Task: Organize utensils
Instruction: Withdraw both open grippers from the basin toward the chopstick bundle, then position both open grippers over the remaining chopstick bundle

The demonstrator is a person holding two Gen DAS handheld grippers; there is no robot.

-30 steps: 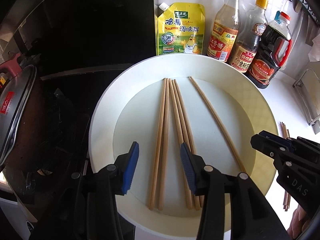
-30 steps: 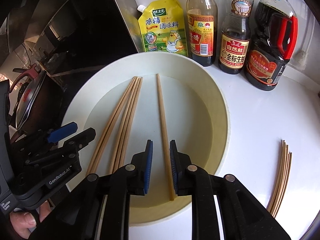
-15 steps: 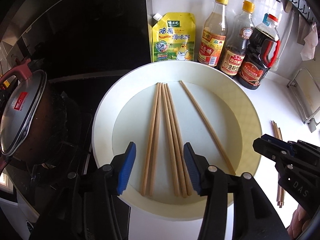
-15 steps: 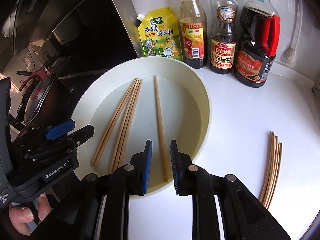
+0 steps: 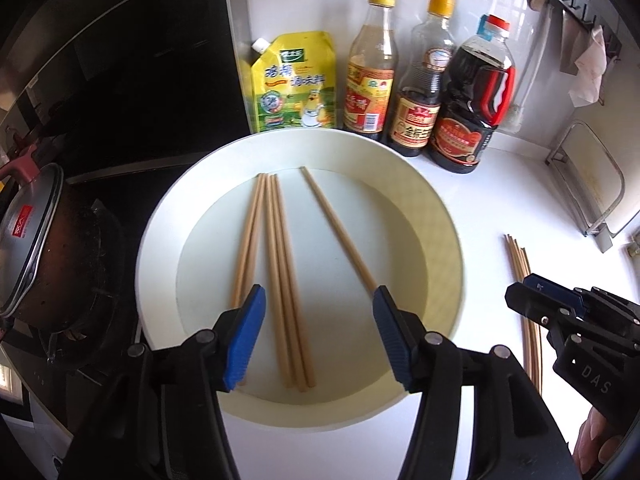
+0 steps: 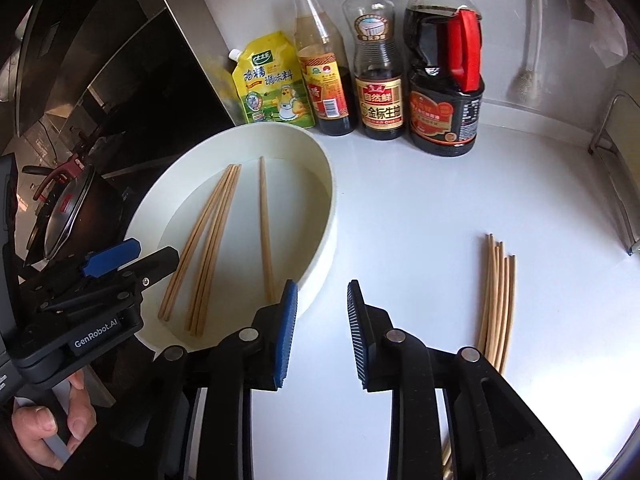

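A white round dish (image 5: 160, 240) holds several wooden chopsticks (image 5: 276, 260) in a bundle, with a single chopstick (image 5: 340, 228) lying apart to their right. My left gripper (image 5: 318, 336) hovers above the dish's near side, its jaws opening with nothing gripped. In the right wrist view the dish (image 6: 320, 184) sits at the left. My right gripper (image 6: 322, 332) hangs over the white counter just right of the rim, jaws opening and empty. A second bundle of chopsticks (image 6: 496, 300) lies on the counter to its right.
A yellow seasoning pouch (image 5: 296, 80), two sauce bottles (image 5: 370, 68) and a dark soy jug (image 5: 472, 112) line the back wall. A lidded pot (image 5: 32, 232) sits on the stove at left. A wire rack (image 5: 592, 184) stands at right.
Both grippers have drawn back and up from the dish, and their jaws have spread wider. The right gripper has shifted right, off the single chopstick and over the counter.
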